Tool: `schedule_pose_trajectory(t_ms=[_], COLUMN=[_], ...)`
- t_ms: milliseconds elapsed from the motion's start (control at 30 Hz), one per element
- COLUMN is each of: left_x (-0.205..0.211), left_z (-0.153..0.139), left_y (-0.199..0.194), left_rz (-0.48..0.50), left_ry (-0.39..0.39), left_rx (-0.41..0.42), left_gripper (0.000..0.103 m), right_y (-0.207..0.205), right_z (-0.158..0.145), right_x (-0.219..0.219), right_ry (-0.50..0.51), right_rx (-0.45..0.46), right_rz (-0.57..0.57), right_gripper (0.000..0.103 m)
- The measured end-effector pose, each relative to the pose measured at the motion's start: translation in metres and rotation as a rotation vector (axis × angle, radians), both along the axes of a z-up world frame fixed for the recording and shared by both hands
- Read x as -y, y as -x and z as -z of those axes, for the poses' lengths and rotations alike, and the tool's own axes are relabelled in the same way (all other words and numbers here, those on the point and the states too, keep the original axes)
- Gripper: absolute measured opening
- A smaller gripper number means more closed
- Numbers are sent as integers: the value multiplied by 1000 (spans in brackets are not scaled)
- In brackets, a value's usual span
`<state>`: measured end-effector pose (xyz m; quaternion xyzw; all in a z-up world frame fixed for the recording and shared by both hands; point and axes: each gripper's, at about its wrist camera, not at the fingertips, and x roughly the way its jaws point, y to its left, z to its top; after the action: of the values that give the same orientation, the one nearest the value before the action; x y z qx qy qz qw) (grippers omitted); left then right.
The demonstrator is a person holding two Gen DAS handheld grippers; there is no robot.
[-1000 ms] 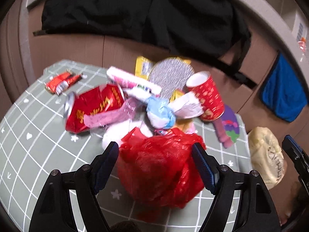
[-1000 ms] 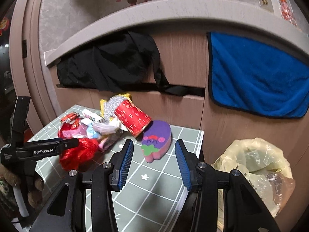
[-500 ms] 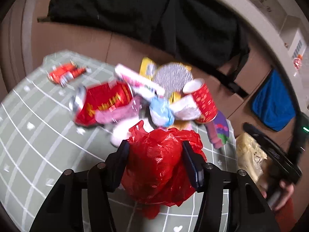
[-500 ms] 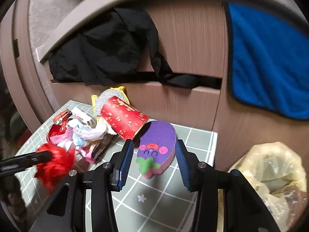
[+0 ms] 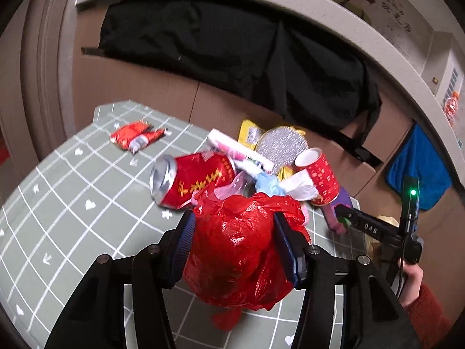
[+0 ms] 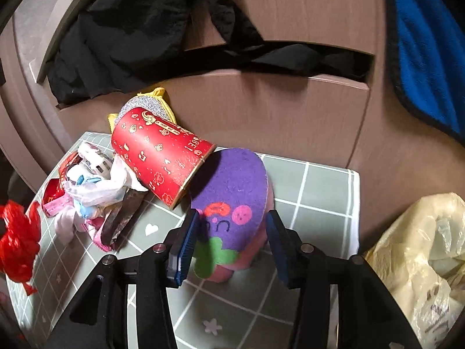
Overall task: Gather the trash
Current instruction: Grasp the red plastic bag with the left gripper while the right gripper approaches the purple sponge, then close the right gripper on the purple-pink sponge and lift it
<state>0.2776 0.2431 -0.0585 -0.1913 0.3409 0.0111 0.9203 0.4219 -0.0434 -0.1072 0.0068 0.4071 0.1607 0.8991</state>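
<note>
The left gripper (image 5: 234,247) holds a crumpled red plastic bag (image 5: 241,250). Its two blue-padded fingers (image 5: 186,240) pinch the bag from both sides, and the bag bulges above and below them, hanging clear of the table (image 5: 72,221). In the right wrist view the same bag appears at the 9 o'clock edge of the frame.

The right gripper (image 6: 229,241) is lowered over a purple sponge (image 6: 232,200) with a printed face and a pink underside. Its fingers (image 6: 186,240) are spreading, with the near end of the sponge between them. Whether the left pad touches the sponge cannot be told; the right pad stands apart from it. The sponge lies on the table near the table's right edge.

A red paper cup (image 6: 162,157) lies on its side at 11 o'clock from the sponge, its base rim just beside the sponge. At 9 o'clock from the cup sits a heap of wrappers and white plastic (image 6: 96,186). In the left wrist view a red drink can (image 5: 189,183) lies on its side at 11 o'clock from the bag, and a small red wrapper (image 5: 133,136) lies apart near the far left corner.

A yellowish bin bag (image 6: 418,250) stands open off the table at 3 o'clock from the right gripper. A person's hand (image 5: 412,279) with a red sleeve grips the right handle.
</note>
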Motion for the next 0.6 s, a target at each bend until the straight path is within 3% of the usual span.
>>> schedule_pose_trajectory(t_ms=[367, 467, 500, 533, 600], left_x=[5, 4, 4, 3, 4], left_z=[10, 9, 8, 7, 4], left_y=[0, 2, 2, 3, 5], left_rz=[-1, -4, -5, -6, -4], left_ry=[19, 20, 19, 19, 21], left_rx=[-39, -37, -34, -29, -17], left_gripper=[55, 55, 55, 55, 54], right_y=[-44, -31, -23, -12, 5], right_z=[8, -1, -6, -15, -29], right_x=[5, 1, -3, -6, -9], right_ry=[-97, -41, -8, 25, 41], right_rx=[-95, -52, -19, 35, 72], right_rz=[-19, -20, -17, -18, -40], right_gripper=[58, 52, 31, 20, 14])
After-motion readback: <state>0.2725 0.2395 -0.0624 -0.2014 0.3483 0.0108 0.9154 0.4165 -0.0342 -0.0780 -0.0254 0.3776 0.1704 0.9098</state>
